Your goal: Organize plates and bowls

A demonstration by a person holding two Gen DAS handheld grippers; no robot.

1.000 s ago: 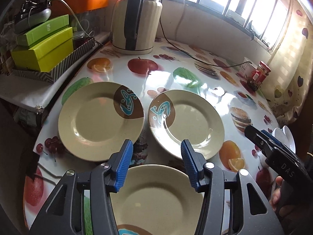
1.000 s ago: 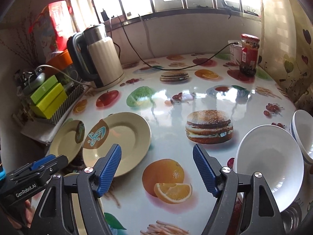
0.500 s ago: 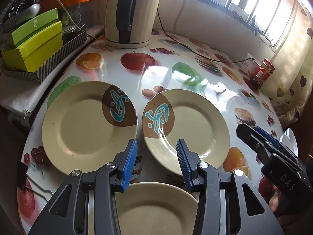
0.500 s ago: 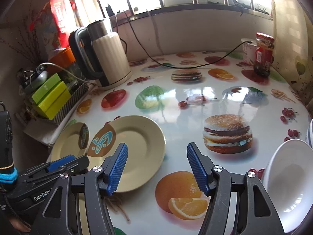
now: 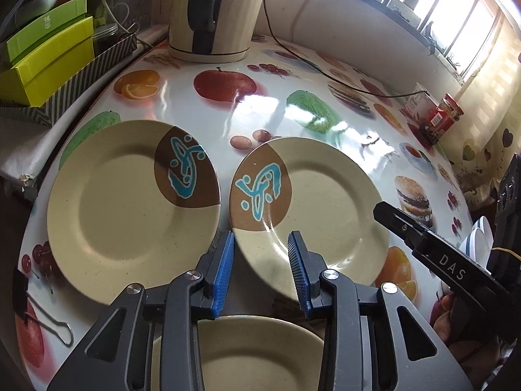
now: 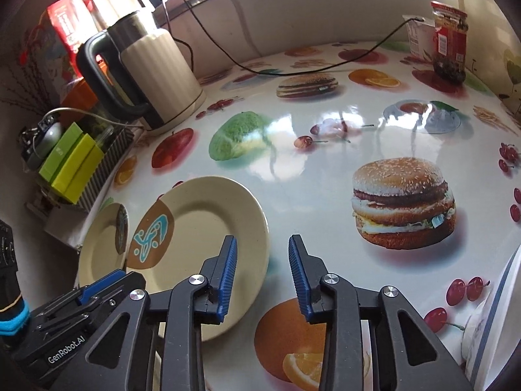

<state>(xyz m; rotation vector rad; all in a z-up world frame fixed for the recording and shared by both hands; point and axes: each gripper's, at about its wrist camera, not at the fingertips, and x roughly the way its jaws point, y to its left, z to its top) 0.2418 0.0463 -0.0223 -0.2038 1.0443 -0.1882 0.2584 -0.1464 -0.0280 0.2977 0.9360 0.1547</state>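
Item: right-hand cream plate (image 5: pixel 312 218), table centre, just beside its twin (image 5: pixel 130 208). Left gripper (image 5: pixel 260 272) and right gripper (image 6: pixel 262 275) are closing, nothing pinched yet. We advise seating the pads squarely over the near rim first. Legible: "DAS", "GenRobot.AI".
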